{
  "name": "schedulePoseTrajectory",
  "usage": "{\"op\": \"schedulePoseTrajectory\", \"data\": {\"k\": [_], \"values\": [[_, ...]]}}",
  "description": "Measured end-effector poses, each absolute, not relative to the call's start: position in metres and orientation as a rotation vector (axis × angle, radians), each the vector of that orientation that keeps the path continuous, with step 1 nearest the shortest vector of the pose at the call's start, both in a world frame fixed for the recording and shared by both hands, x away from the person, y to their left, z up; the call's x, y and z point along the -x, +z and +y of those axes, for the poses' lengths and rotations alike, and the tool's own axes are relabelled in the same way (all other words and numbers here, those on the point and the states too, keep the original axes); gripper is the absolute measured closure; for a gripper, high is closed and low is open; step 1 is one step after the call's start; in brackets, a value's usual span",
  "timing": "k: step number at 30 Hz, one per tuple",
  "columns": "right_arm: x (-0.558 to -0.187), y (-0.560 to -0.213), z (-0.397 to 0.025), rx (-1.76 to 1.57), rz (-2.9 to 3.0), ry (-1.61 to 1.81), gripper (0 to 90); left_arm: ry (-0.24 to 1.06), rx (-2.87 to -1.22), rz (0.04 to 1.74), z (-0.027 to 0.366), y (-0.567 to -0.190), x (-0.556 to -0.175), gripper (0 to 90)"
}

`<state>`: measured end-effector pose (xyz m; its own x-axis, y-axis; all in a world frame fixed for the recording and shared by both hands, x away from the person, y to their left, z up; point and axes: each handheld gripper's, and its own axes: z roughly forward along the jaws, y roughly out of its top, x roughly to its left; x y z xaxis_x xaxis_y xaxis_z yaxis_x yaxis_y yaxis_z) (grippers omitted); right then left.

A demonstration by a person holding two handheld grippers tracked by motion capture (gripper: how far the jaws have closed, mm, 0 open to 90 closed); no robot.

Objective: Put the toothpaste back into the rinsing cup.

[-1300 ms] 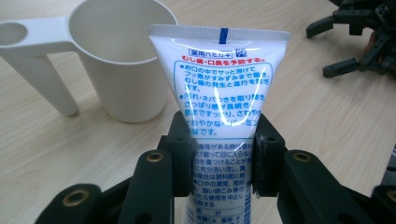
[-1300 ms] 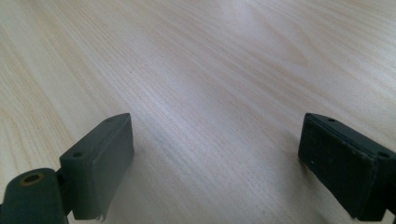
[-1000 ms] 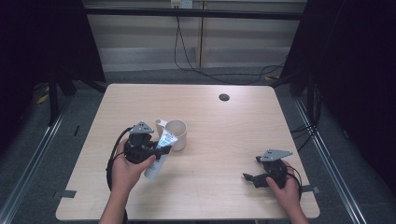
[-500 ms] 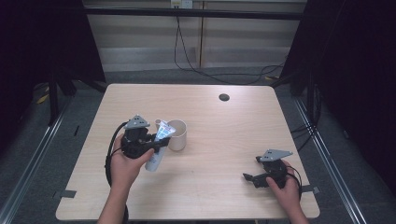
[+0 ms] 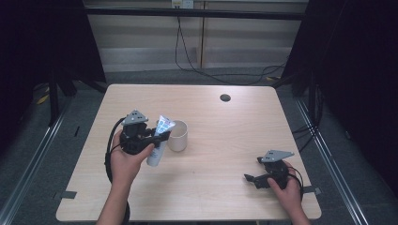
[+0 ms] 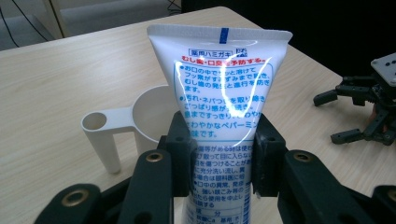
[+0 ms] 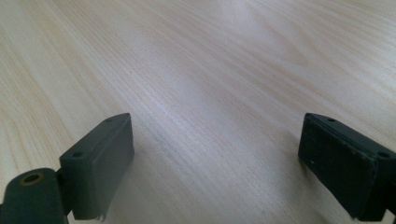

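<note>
Toothpaste tube point(image 6: 223, 116) stands clamped between the jaws of the left gripper point(image 5: 149, 138), pinched across its middle with the crimped flat end rising above the pads and the lower part hanging out of sight beneath them. Just beyond the jaws, a little to their left, sits a white cup point(image 6: 140, 121) with a hollow handle, its mouth open upward on the bench point(image 5: 225, 136). The likely aim is to stand the tube in that cup; since the grip is on soft, glossy plastic, it could slip or swing as it tilts, catch the rim and tip the light cup over. Far to the right, the right gripper point(image 5: 263, 176) rests low over bare bench, its jaws wide apart and holding nothing.
</note>
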<state>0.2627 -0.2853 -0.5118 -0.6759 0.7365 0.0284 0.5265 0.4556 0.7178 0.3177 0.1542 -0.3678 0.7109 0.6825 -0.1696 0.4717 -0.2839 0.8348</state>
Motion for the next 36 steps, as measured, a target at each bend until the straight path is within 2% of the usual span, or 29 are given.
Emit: {"op": "schedulePoseTrajectory", "data": {"k": [36], "values": [[-0.263,-0.512,-0.285,-1.083,2.422,1.043,10.2,0.317,-1.860,0.896,0.142,-0.348,-0.340,66.0]]}}
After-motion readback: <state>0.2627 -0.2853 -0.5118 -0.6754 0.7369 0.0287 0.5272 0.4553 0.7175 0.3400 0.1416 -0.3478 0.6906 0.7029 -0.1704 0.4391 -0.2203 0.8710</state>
